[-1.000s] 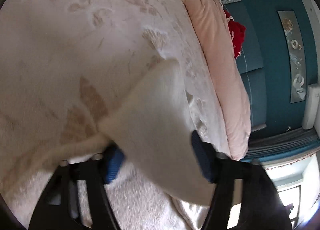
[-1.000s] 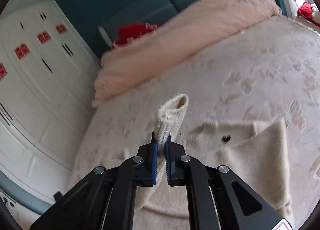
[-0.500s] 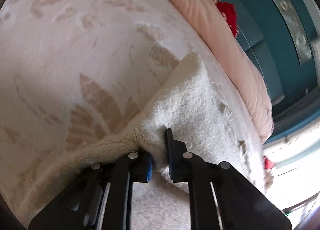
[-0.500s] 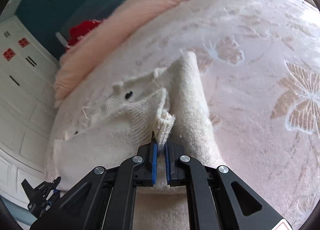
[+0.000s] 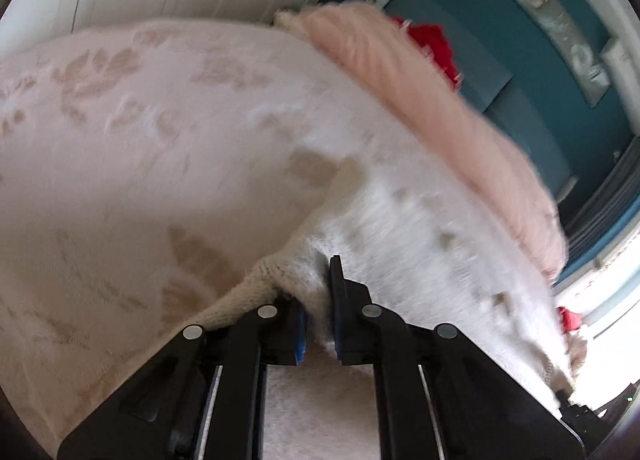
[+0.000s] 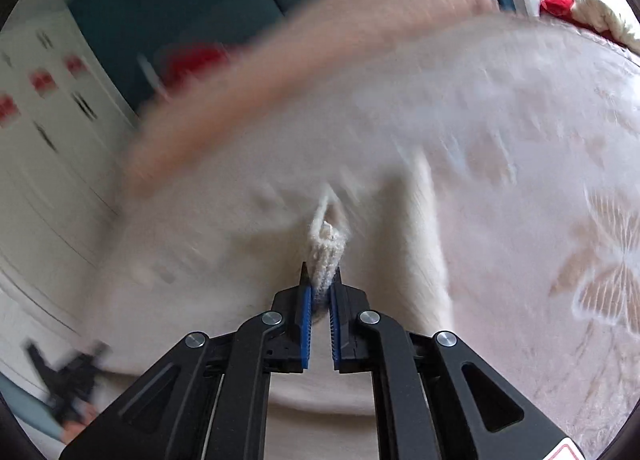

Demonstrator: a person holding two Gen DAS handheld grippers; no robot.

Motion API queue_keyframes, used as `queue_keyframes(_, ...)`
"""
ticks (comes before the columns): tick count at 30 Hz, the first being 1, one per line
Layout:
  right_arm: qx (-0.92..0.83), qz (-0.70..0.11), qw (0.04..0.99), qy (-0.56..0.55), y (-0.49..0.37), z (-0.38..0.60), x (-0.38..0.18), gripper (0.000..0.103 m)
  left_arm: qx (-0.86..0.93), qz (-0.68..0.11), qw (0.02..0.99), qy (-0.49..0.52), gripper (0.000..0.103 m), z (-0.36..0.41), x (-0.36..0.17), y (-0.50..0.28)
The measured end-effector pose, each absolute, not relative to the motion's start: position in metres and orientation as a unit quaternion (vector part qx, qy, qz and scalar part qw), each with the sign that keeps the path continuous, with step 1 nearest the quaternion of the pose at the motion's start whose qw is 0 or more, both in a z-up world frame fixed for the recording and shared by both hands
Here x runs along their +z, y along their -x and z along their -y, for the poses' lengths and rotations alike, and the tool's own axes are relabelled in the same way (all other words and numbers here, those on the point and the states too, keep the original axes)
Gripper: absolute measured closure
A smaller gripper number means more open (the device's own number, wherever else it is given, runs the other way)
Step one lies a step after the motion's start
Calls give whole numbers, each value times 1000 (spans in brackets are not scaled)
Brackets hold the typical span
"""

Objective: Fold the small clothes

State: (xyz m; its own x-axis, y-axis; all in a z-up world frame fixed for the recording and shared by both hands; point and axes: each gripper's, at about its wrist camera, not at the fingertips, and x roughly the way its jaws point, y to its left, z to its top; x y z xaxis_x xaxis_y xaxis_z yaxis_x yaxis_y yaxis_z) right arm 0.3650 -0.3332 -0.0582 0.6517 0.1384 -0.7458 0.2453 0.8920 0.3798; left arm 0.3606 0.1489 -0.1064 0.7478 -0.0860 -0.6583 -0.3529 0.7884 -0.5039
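Between the jaws of the left gripper (image 5: 318, 310), a fold of the cream knit sweater (image 5: 420, 260) is sitting pinched, the rest lying ahead on the bed (image 5: 160, 148). Only the right wrist view is showing the ribbed cuff (image 6: 326, 256), sticking up ahead while clamped between the right gripper (image 6: 320, 292) jaws, and the other gripper far left, blurred.

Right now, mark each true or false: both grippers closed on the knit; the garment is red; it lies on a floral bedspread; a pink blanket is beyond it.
1. Left gripper and right gripper both pinch the cream sweater. True.
2. The sweater is red. False: cream.
3. It lies on a floral bedspread. True.
4. No pink blanket is in view. False: one lies beyond.
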Motion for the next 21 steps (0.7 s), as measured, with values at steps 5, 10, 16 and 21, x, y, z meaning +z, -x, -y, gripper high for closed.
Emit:
queue_keyframes(5, -54, -418, 866, -271, -347, 346, -62, 84, 68, -342, 879, 326, 94, -153, -113, -356)
queue_keyframes(10, -45, -362, 902, -232, -339, 325, -12, 83, 69, -335, 885, 317, 92, -149, -116, -354)
queue_keyframes(16, 11, -471, 872, -134, -422, 269, -62, 91, 68, -332, 886, 317, 92, -148, -117, -352)
queue_keyframes(21, 22, -419, 887, -192, -427, 269, -37, 94, 68, -327, 890, 310, 92, -145, -121, -352)
